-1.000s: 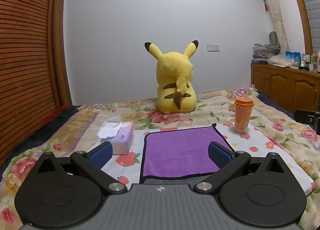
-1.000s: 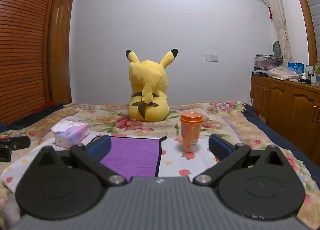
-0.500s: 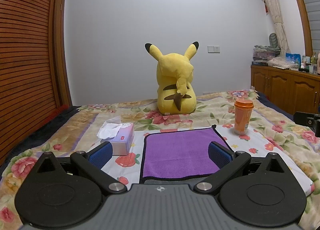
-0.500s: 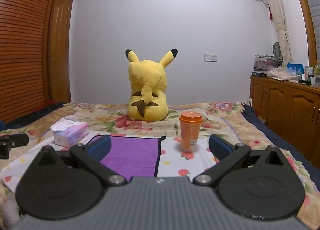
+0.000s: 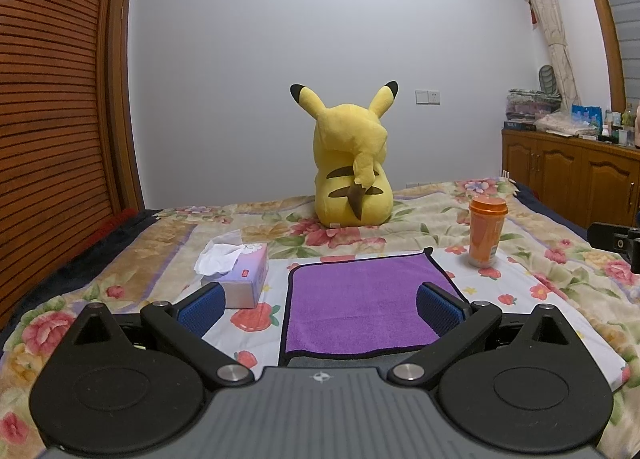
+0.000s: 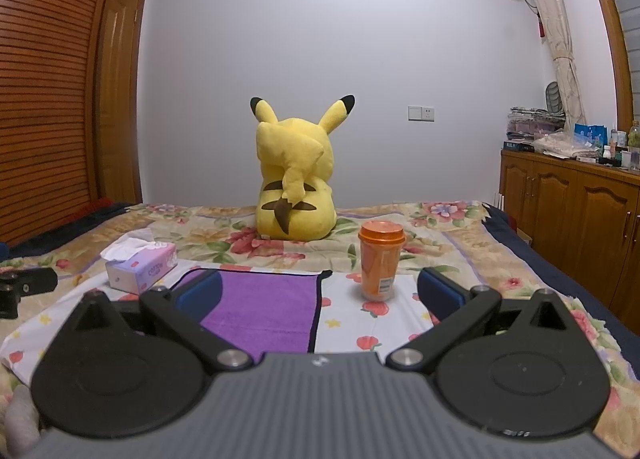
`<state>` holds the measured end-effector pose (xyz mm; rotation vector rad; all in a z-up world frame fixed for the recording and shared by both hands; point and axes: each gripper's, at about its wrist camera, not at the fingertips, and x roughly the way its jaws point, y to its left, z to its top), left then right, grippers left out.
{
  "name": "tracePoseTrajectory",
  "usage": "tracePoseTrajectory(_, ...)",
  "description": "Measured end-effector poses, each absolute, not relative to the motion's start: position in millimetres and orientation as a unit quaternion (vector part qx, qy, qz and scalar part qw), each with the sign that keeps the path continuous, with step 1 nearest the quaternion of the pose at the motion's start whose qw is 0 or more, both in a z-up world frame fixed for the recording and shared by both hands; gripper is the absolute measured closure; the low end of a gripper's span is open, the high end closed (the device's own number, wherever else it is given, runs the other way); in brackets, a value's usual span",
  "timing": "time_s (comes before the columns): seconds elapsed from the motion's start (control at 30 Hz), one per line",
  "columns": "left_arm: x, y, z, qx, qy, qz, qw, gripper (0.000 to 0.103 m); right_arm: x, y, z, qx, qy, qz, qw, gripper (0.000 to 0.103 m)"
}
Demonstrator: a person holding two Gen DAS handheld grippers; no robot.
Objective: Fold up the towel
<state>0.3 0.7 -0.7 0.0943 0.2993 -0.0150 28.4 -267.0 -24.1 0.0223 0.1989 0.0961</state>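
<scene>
1. The purple towel (image 5: 362,301) lies flat on the floral bed (image 5: 560,279), between the tissue box (image 5: 240,275) on the left and the orange cup (image 5: 486,235) on the right.
2. The left claw (image 5: 320,307) and right claw (image 6: 320,295) both hang released, grasping nothing.
3. Best to lower each claw onto a near corner and pinch only the hem.
4. Carry both corners evenly to the far edge, clear of the cup.

We read one word only: "COSSO", or close to it, in small purple letters on side of tissue box (image 6: 141,265), right wrist view. Same tissue box in left wrist view shows small red mark, unreadable. Orange cup (image 6: 380,259) carries white label with barcode-like print, too small for us to read.
</scene>
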Motion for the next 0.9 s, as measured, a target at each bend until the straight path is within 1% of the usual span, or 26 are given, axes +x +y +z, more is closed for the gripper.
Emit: tracePoseTrajectory(0.9,1.0,2.0,-0.1,0.047,0.15,-0.008,0.987,0.0,28.5,-268.0,-23.2,0.011,0.1,0.048,0.994,0.0)
